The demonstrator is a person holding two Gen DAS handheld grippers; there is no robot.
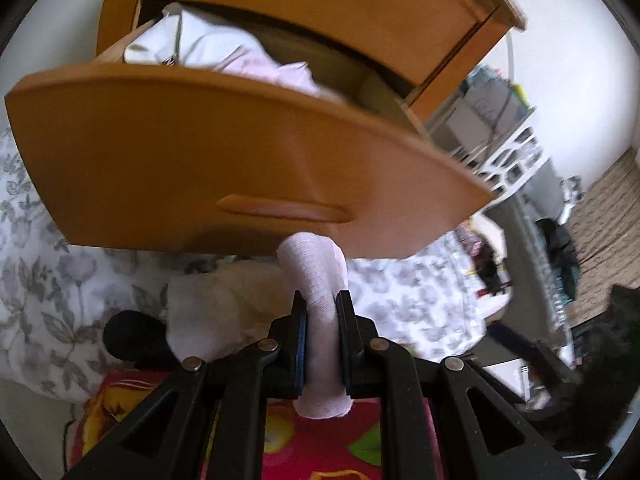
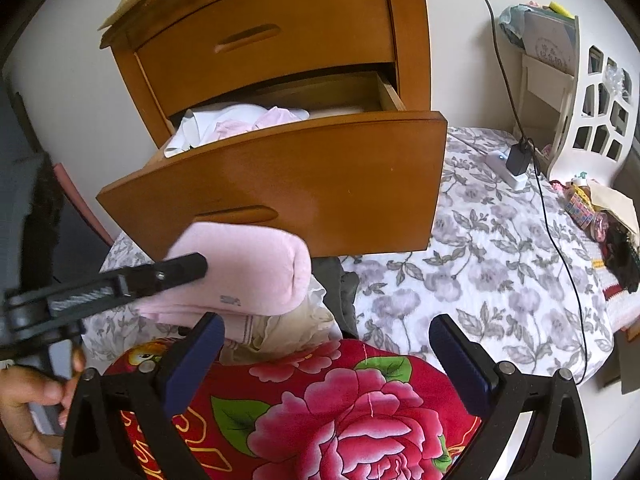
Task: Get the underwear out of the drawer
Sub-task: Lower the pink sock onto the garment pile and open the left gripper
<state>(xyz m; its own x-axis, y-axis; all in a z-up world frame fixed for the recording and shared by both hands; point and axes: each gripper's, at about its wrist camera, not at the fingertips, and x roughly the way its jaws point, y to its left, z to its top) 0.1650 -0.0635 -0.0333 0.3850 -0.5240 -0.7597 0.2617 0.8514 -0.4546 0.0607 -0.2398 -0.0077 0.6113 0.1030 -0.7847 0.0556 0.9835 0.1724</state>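
Your left tongs (image 1: 322, 300) were clenched on a pale pink underwear (image 1: 316, 280), its folded cloth pinched between the 2 blue pads, held outside and just below the drawer (image 2: 280, 184) front, above the clothes pile (image 2: 288, 328) on the bed (image 2: 480, 248). Your right tongs (image 2: 326, 330) stood wide apart, grasping nothing, over the red floral cloth (image 2: 340, 408). More white and pink garments (image 2: 240, 124) lay in the open drawer.

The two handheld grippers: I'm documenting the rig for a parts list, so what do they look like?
The left gripper and the right gripper share one build: black plastic frames with triangular cut-outs, silver round pivot pins, and dark blue pads lining the inner faces of the fingers. No cables or markings show. A bare hand is visible; no sleeve can be seen.
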